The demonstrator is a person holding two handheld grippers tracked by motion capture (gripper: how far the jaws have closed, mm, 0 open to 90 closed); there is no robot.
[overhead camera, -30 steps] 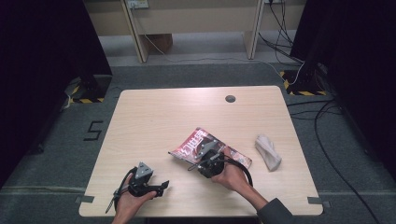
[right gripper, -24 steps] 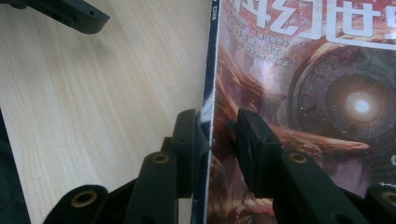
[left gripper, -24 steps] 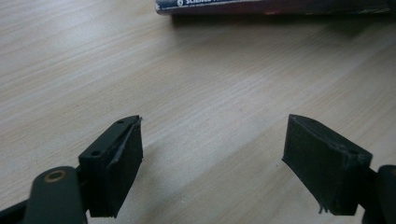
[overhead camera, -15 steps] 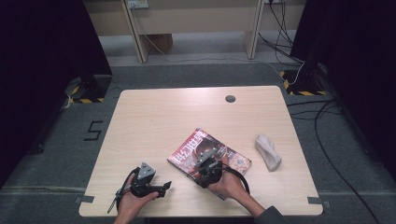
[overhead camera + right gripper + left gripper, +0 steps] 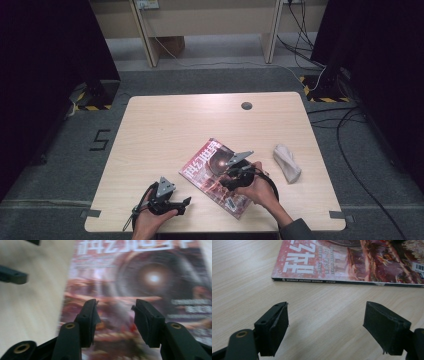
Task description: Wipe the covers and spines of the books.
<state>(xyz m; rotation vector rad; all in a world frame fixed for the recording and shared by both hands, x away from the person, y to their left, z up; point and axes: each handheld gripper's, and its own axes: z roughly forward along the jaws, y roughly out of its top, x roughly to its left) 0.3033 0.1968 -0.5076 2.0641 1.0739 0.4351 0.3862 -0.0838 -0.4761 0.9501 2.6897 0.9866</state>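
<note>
A pale wooden worktop (image 5: 165,130) sits on grey carpet. Its near half carries the magazine (image 5: 216,176), lying flat and turned at an angle, red cover up with large white characters across the top. In the left gripper view its spine (image 5: 347,282) faces the camera, printed with small white lettering, and a barcode shows at the cover's far right.

To the right of the magazine, apart from it, lies a crumpled beige cloth (image 5: 286,162). A small dark round grommet (image 5: 246,105) sits in the worktop near its far edge.

The right gripper (image 5: 114,312) is held over the magazine's cover, pointing along it. Its jaws have just been opening and now stand moderately apart, with only the blurred cover seen beyond the gap; nothing is pinched.

The left gripper (image 5: 325,322) hovers low over bare wood, just short of the magazine's spine, near the worktop's near edge. Its jaws stand wide with nothing between them.
</note>
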